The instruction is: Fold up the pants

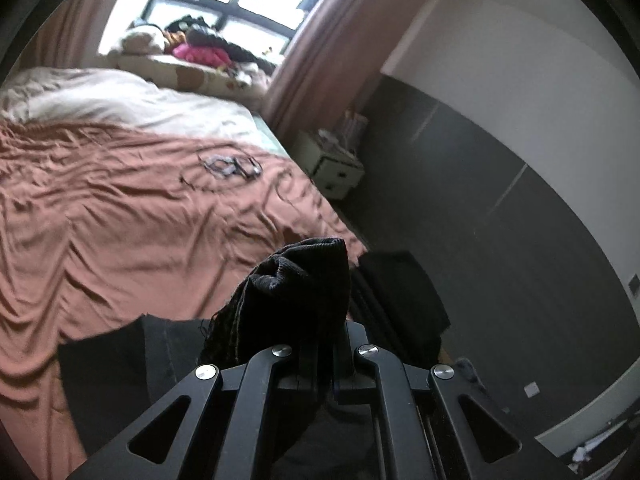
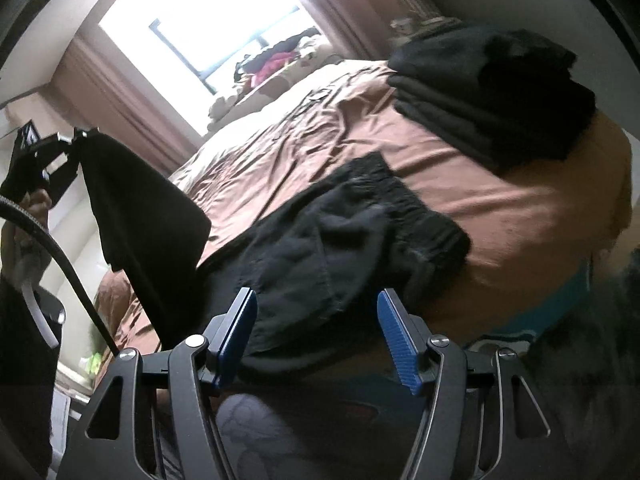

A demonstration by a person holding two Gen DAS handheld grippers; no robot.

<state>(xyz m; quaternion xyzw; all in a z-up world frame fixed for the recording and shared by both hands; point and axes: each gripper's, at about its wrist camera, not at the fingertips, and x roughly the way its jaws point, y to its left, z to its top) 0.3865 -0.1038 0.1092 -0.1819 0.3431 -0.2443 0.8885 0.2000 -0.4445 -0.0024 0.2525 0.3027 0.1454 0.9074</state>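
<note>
The black pants (image 2: pixel 352 232) lie crumpled on the terracotta bed sheet (image 2: pixel 500 200). One end is lifted off the bed at the left, where my left gripper (image 2: pixel 76 140) is shut on it and the cloth hangs down from the jaws. In the left wrist view that bunched black cloth (image 1: pixel 296 292) covers my left gripper (image 1: pixel 324 356) and hides its fingertips. My right gripper (image 2: pixel 316 320) is open at the near edge of the bed. Its blue pads (image 2: pixel 240 332) stand on either side of the pants' near hem without pressing on it.
A stack of folded dark clothes (image 2: pixel 492 92) sits on the far right corner of the bed, seen also as a dark stack (image 1: pixel 400 296) by the bed's edge. A tangle of cable (image 1: pixel 232 166) lies on the sheet. A white nightstand (image 1: pixel 336 168) stands beside the bed under the curtained window.
</note>
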